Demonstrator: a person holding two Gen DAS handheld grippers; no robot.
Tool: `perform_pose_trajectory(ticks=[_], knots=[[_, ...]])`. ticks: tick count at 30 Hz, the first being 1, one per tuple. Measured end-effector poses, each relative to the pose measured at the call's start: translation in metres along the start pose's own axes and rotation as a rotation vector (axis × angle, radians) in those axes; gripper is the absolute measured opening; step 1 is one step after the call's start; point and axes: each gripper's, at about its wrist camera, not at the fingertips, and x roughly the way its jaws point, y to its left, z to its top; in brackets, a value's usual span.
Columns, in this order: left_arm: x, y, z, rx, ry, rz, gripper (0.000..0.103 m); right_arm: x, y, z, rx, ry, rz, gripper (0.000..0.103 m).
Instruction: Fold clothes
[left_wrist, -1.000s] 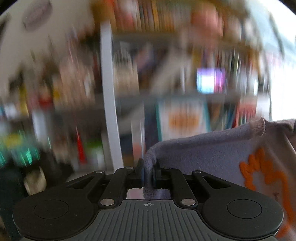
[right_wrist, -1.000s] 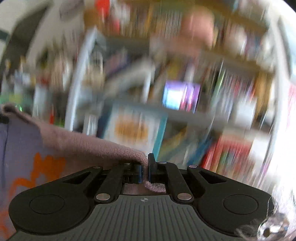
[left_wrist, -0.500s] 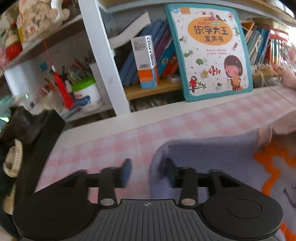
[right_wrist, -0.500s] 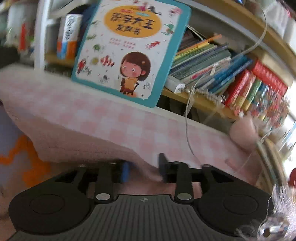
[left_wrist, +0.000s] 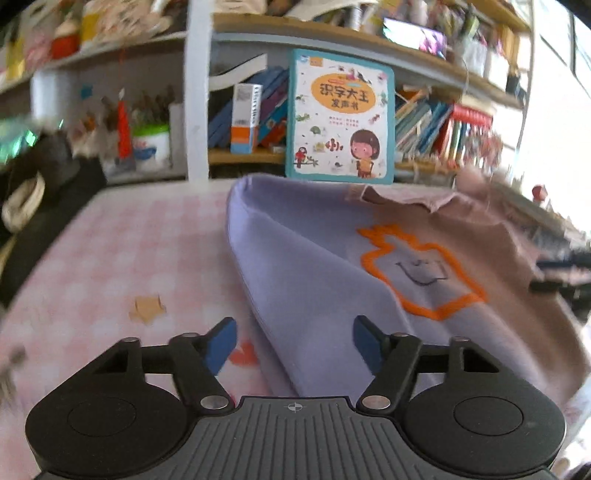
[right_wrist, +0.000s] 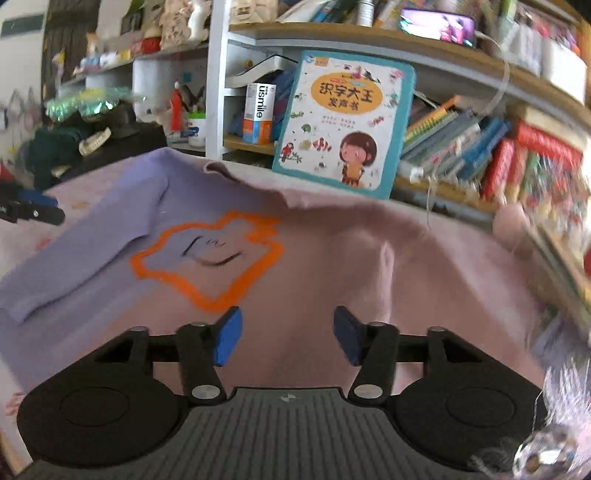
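Note:
A lilac and dusty-pink sweater (left_wrist: 314, 266) with an orange outline design (left_wrist: 421, 273) lies spread on the pink checked tablecloth (left_wrist: 122, 251). My left gripper (left_wrist: 293, 343) is open and empty, its fingers either side of the lilac sleeve's edge, above the cloth. My right gripper (right_wrist: 286, 338) is open and empty over the pink half of the sweater (right_wrist: 369, 258), near the orange design (right_wrist: 210, 262). The left gripper's tip (right_wrist: 33, 210) shows at the far left of the right wrist view.
A bookshelf stands right behind the table, with a teal children's book (left_wrist: 340, 118) leaning against it, rows of books (right_wrist: 480, 151) to the right, and a white shelf post (left_wrist: 197, 92). Dark clutter (right_wrist: 74, 144) sits at the table's left end.
A second ago both grippers held the sweater up in the air, shut on its edges. They lowered it onto the table, opened, and have drawn back; the sweater now lies flat.

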Motion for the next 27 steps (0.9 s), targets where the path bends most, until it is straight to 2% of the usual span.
perform_pose_trajectory(ticks=[2, 5, 6, 9, 14, 18, 21, 24, 27], knots=[[-0.002, 0.0, -0.007, -0.046, 0.003, -0.002, 0.053, -0.004, 0.005, -0.009, 0.022, 0.013, -0.006, 0.021], [0.0, -0.001, -0.014, -0.084, 0.026, -0.012, 0.05, -0.004, 0.007, -0.016, 0.026, 0.015, -0.002, 0.016], [0.0, -0.002, -0.017, -0.093, 0.035, -0.017, 0.047, -0.004, 0.008, -0.019, 0.028, 0.015, 0.0, 0.016], [0.004, -0.002, -0.023, -0.115, 0.067, -0.03, 0.045, -0.003, 0.011, -0.026, 0.032, 0.017, 0.004, 0.016], [0.01, -0.001, -0.024, -0.129, 0.074, 0.005, 0.045, -0.005, 0.014, -0.037, 0.032, -0.003, -0.002, 0.016], [0.016, -0.009, -0.021, -0.088, 0.093, 0.014, 0.034, -0.006, 0.015, -0.04, 0.038, -0.022, -0.012, 0.016], [0.02, -0.014, -0.016, -0.073, 0.112, 0.001, 0.029, -0.006, 0.019, -0.04, 0.026, -0.023, -0.023, 0.016], [0.021, -0.021, -0.015, -0.045, 0.111, 0.018, 0.023, -0.006, 0.02, -0.041, 0.02, -0.027, -0.028, 0.016], [0.017, -0.025, -0.013, -0.013, 0.106, 0.037, 0.022, -0.006, 0.02, -0.041, 0.026, -0.028, -0.026, 0.016]])
